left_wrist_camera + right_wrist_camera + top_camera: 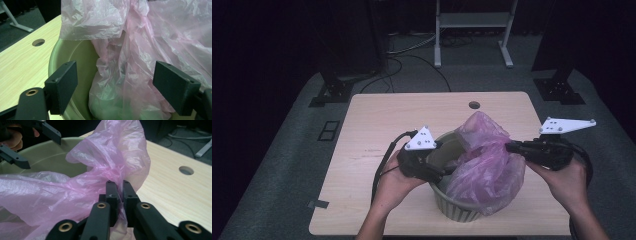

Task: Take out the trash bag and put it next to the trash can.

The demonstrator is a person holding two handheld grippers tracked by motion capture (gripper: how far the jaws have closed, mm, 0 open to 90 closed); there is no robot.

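The thin pink plastic bag (110,152) is clamped by the right hand-held gripper (119,192), probably to be spread over the round pale-green ribbed bin (452,207), while the left hand-held gripper (117,87) is held apart at the rim.

A person's left hand (394,182) reaches in from the table's near edge, holding the left gripper (447,171) with its jaws spread wide apart and pointing right. The right hand (568,182) comes in near the right edge, its right gripper (510,146) pointing left, jaws pinched together on a fold of pink plastic bag (487,165).
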